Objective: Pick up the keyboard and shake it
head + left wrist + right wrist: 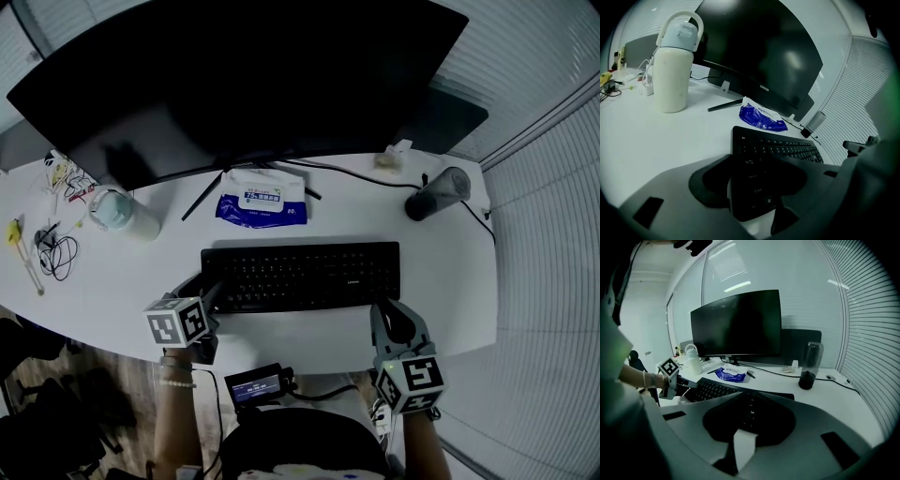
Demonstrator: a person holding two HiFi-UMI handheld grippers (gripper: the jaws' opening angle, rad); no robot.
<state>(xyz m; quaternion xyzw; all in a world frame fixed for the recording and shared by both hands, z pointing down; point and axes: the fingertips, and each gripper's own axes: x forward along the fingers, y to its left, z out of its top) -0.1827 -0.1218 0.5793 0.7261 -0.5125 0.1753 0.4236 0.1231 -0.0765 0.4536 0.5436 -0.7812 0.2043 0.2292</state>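
- While the keyboard lies on the desk, left gripper pinches its left end; right gripper, jaws pressed together, sits at its right end.
- White bottle, lid closed.
- Clear tumbler, dark liquid low inside.

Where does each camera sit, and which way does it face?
Head view: on the person's head, steeply down at the desk; left gripper and right gripper show.
Left gripper view: on the left gripper, along its jaws, over the keyboard toward the monitor.
Right gripper view: on the right gripper, facing the monitor; the left gripper shows.
All share keyboard, monitor.
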